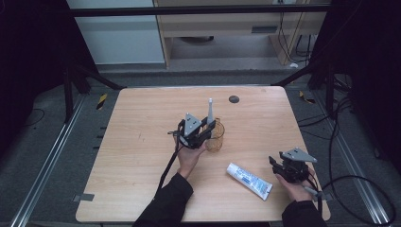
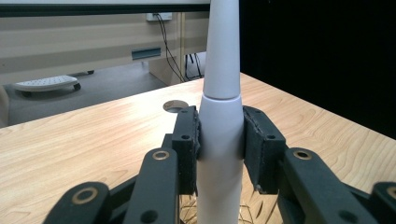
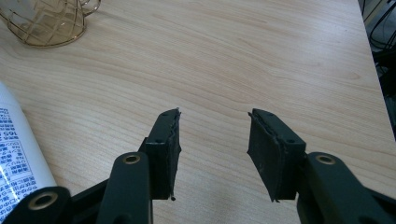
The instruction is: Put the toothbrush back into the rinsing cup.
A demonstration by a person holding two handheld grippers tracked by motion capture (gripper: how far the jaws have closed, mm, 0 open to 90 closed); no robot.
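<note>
So the left gripper is sitting around the middle of the light wooden table, clamped on a white tapered plastic handle, looks like an electric toothbrush body. In the left gripper view the two black jaws press on either side of the handle, which stands upright between them, with its narrower upper part running out of the top of the picture. The lower end of it goes down into a gold wire cup, which stands on the table just right of centre; you can catch a bit of the gold wire under the jaws.

The right gripper is near the front right corner of the table, jaws spread apart with nothing between them, just bare wood showing in the gap. A white toothpaste tube with blue print lies flat just beside it, toward the front edge, angled a little. The same tube and the cup show in the right gripper view.

There's also a small dark round disc near the far edge of the table.
</note>
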